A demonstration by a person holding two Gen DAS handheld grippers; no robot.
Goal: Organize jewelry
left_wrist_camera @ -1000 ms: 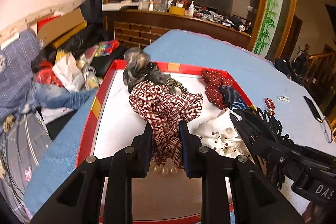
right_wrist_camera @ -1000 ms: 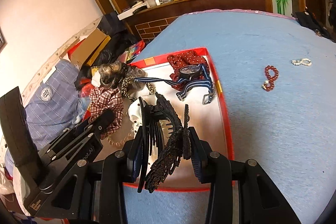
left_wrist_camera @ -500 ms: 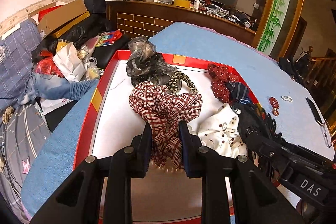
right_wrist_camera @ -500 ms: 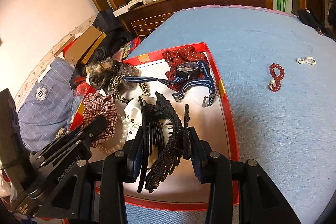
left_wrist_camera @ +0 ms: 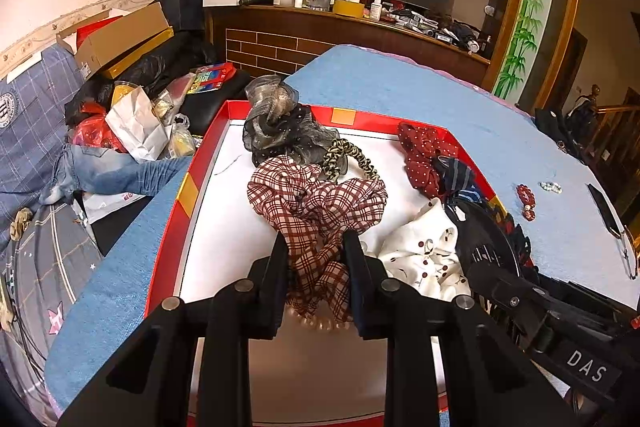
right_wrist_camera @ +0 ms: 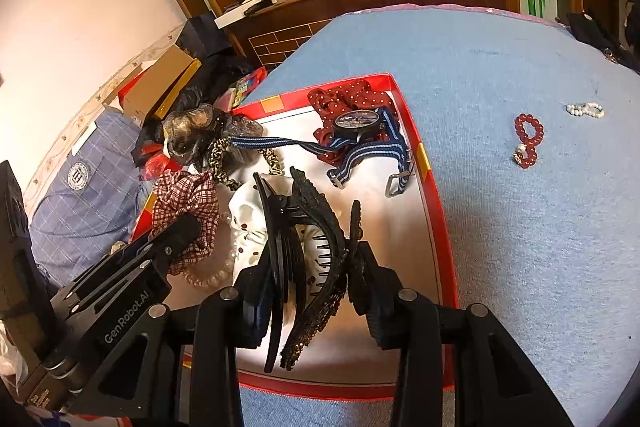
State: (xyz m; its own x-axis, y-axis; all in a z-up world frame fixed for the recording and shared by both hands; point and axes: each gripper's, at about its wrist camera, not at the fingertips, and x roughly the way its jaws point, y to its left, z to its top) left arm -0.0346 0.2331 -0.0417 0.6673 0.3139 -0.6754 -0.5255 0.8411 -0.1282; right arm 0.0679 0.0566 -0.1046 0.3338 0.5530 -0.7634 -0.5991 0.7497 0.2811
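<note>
A red tray (left_wrist_camera: 200, 163) (right_wrist_camera: 434, 187) with a white floor lies on the blue cloth. My left gripper (left_wrist_camera: 316, 247) is shut on a red plaid scrunchie (left_wrist_camera: 316, 199), held over the tray; it also shows in the right wrist view (right_wrist_camera: 188, 199). My right gripper (right_wrist_camera: 312, 267) is shut on a black hair claw clip (right_wrist_camera: 316, 223) above the tray's near right part. In the tray lie a grey organza scrunchie (left_wrist_camera: 276, 123), a leopard hair tie (left_wrist_camera: 348, 157), a red dotted scrunchie (left_wrist_camera: 424, 155), a white printed scrunchie (left_wrist_camera: 424, 251), a pearl strand (right_wrist_camera: 208, 277) and a watch (right_wrist_camera: 356, 123) with a blue striped strap.
A red bead bracelet (right_wrist_camera: 528, 139) and a small pearl bracelet (right_wrist_camera: 586, 109) lie on the blue cloth right of the tray. A black flat object (left_wrist_camera: 604, 207) lies at the far right. Clothes, bags and boxes (left_wrist_camera: 120, 107) pile left of the table. A cluttered wooden counter (left_wrist_camera: 360, 19) stands behind.
Both grippers have pulled back and up a little with their loads, so more of the tray shows. Their grips have not changed.
</note>
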